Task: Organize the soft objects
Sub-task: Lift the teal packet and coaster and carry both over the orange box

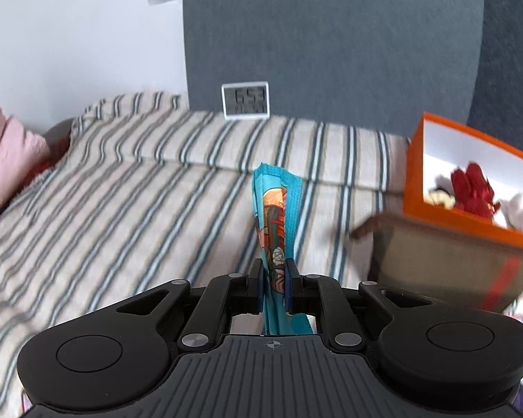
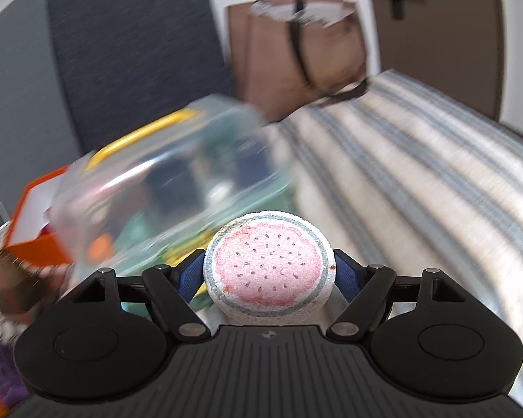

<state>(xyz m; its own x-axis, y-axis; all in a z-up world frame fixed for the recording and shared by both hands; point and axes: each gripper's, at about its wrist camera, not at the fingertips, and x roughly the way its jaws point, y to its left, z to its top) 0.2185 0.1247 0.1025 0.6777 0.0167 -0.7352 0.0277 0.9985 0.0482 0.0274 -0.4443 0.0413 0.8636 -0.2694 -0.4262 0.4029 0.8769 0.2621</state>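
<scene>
Claws both loaded: left claw (image 1: 274, 280) pinches turquoise cloth (image 1: 276, 209); right claw (image 2: 268, 271) clamps watermelon sponge (image 2: 267, 266).

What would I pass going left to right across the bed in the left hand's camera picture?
Pink pillow → small digital clock at the back → folded blue cloth pinched in the tongs → orange box, which has red and white soft things inside.
</scene>
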